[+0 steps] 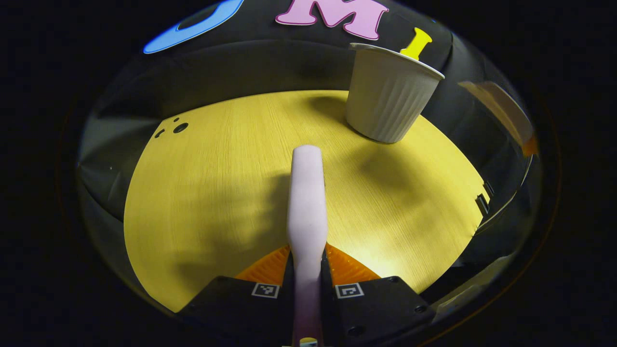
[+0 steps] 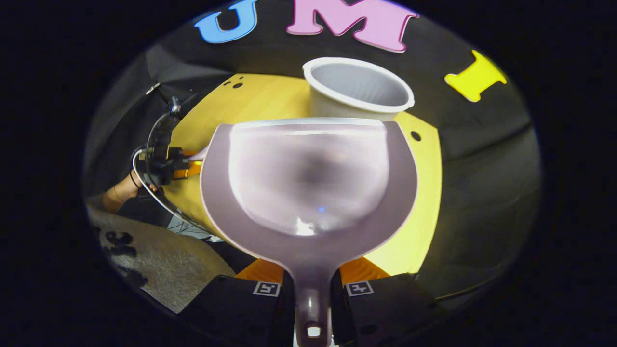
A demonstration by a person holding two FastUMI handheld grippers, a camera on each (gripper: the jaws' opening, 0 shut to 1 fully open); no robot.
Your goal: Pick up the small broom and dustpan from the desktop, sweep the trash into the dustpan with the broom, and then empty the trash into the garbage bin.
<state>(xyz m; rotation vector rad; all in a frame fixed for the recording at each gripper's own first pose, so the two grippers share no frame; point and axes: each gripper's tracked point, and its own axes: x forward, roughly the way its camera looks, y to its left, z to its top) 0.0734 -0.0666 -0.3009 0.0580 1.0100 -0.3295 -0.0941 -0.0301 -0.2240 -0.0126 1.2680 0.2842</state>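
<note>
The right gripper (image 2: 312,284), clamped on the dustpan (image 2: 308,188) handle, holds the pan's front lip just short of the bin (image 2: 357,89) straight ahead, while the left gripper (image 1: 307,284) grips the broom (image 1: 306,202) over the desk (image 1: 202,193).

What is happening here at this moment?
A person is cleaning a desk with two claws. The left claw is shut on the broom, held over the desk. The right claw is shut on the dustpan, raised in front of the bin. I see no trash in the pan.
</note>
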